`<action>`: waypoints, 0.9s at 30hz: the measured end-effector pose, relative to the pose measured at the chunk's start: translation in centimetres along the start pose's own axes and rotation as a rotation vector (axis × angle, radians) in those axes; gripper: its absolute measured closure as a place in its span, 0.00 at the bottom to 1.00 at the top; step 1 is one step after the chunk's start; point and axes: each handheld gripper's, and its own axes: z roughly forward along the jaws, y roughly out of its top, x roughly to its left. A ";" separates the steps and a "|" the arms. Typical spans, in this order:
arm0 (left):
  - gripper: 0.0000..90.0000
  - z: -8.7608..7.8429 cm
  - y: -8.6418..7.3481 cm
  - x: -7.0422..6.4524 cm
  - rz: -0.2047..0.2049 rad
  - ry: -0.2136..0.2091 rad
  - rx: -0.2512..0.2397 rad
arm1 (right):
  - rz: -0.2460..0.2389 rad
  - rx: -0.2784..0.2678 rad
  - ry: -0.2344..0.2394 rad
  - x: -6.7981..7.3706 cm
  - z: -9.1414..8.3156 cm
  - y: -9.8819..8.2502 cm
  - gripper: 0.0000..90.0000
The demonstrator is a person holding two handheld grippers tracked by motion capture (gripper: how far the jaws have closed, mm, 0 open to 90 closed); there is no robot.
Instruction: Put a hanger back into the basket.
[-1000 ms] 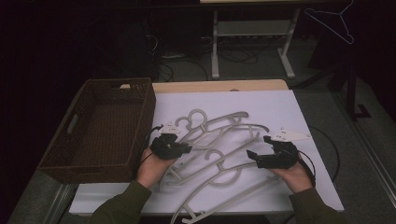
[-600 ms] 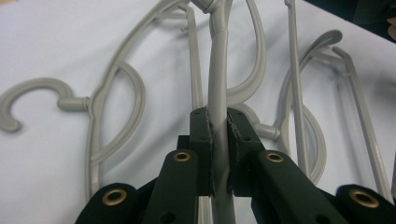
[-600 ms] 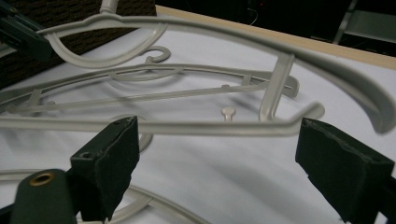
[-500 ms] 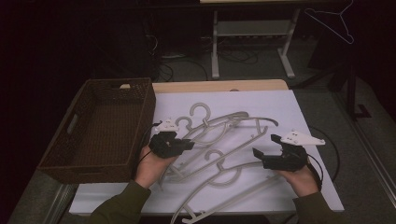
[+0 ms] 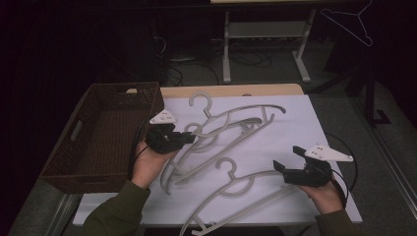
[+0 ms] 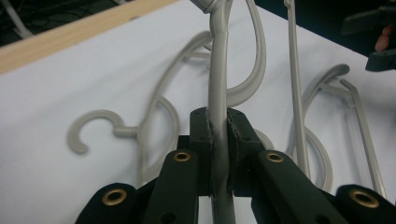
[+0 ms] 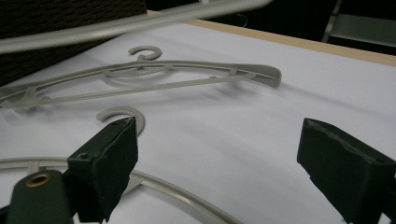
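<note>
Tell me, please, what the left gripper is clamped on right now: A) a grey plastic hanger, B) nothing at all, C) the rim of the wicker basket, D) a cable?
A: in the left gripper view the left gripper pinches a grey hanger bar between its pads.

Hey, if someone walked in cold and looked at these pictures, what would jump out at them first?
Probably the grey plastic hangers sprawled across the white tabletop, one of them clamped in the left gripper and lifted at a tilt. Next, the right gripper at the table's right, jaws wide open with nothing between them, and the dark wicker basket sitting empty on the left.
</note>
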 end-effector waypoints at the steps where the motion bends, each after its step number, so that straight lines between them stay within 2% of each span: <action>1: 0.92 -0.4 0.5 0.2 0.001 0.002 -0.001 | 0.000 0.000 0.000 0.0 0.0 0.0 0.13; 4: 0.92 -1.2 1.1 0.6 0.008 0.015 -0.003 | 0.004 -0.001 -0.002 -0.2 0.0 -0.1 0.13; 6: 0.92 -1.7 1.3 1.0 -0.003 0.017 -0.009 | 0.001 -0.002 -0.005 -0.2 0.0 -0.1 0.13; 17: 0.92 -4.1 1.6 3.4 -0.029 0.058 -0.011 | 0.011 -0.010 -0.008 -0.5 0.0 -0.2 0.13; 20: 0.92 -5.0 1.5 4.1 -0.039 0.066 -0.025 | 0.011 -0.012 -0.005 -0.5 0.0 -0.2 0.13; 27: 0.92 -7.4 1.3 5.9 -0.049 0.125 -0.028 | 0.009 -0.016 -0.005 -0.5 -0.1 -0.2 0.13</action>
